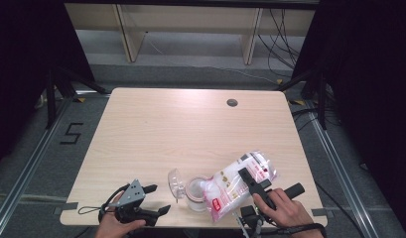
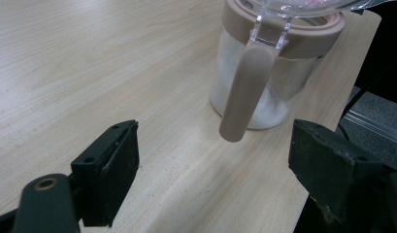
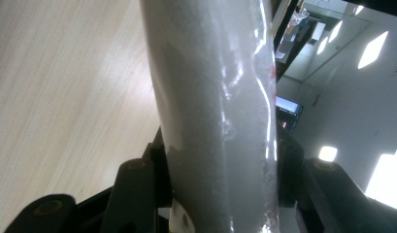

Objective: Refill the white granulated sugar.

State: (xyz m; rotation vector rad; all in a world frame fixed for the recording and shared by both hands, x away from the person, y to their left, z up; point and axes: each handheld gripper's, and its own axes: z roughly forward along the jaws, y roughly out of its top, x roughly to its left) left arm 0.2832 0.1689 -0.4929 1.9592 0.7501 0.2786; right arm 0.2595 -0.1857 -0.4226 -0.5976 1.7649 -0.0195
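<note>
Two grippers are seen at the near edge of the wooden table (image 1: 190,129) in the high view, each held in a hand. The right gripper (image 1: 251,184) is clamped on a clear plastic bag (image 1: 240,181) of white powder with red print; the bag is held tilted, its lower end over the mouth of a glass jar (image 1: 194,191). In the right gripper view the bag (image 3: 220,111) is seen squeezed between both black jaws, its white contents pressed into a thick column that runs up and out of the top of the picture.

The jar stands near the table's front edge, between the two grippers. Its clear hinged lid (image 1: 175,183) is tipped open on the left side. In the left gripper view the jar (image 2: 264,92) is seen with a brown collar (image 2: 303,39) round its mouth and a brown handle-like strap (image 2: 244,92) hanging down its side; white powder lies in its lower part.

The left gripper (image 1: 156,199) is held low over the table, just left of the jar, with its jaws wide apart and nothing between them. In its own view the jaws frame bare tabletop, with the jar just beyond them and not touched.
</note>
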